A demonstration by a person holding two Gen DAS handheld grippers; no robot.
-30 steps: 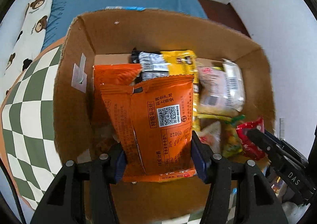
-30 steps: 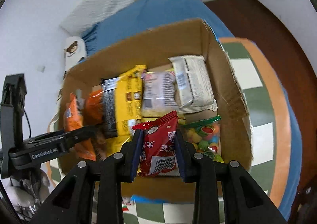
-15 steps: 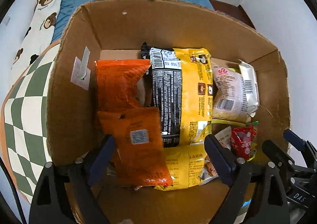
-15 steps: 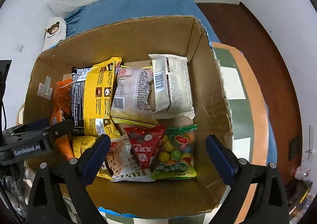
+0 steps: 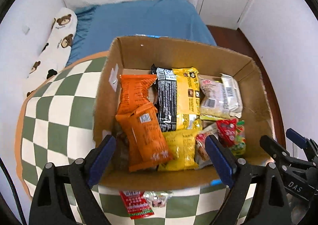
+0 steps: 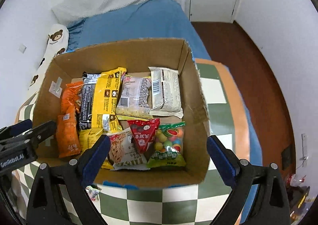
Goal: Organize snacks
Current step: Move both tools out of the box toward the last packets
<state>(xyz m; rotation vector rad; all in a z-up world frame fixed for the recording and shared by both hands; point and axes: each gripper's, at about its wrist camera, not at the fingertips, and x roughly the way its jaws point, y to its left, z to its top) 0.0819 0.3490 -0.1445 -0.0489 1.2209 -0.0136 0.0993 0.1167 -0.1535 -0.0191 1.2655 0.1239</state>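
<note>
An open cardboard box (image 5: 178, 52) (image 6: 123, 54) stands on the checked tablecloth and holds several snack packets. Inside, an orange packet (image 5: 147, 131) lies loose at the left on top of another orange one. A red triangular packet (image 6: 144, 133) rests near the front beside a green bag of coloured candy balls (image 6: 169, 145). My left gripper (image 5: 159, 143) hovers open above the box's near left side, with nothing between its pads. My right gripper (image 6: 158, 143) hangs open over the near right side, also with nothing in it.
On the tablecloth (image 5: 59, 105) in front of the box lie a red packet (image 5: 137, 205) and a small wrapped snack (image 5: 157, 199) (image 6: 92, 192). Behind the box are a blue bed (image 5: 139, 20) and a bear-print pillow (image 5: 59, 40). Brown floor (image 6: 248, 65) lies to the right.
Both grippers opened wide and rose away from the box. The left one let go of the orange packet and the right one the red packet; both packets now lie in the box.
</note>
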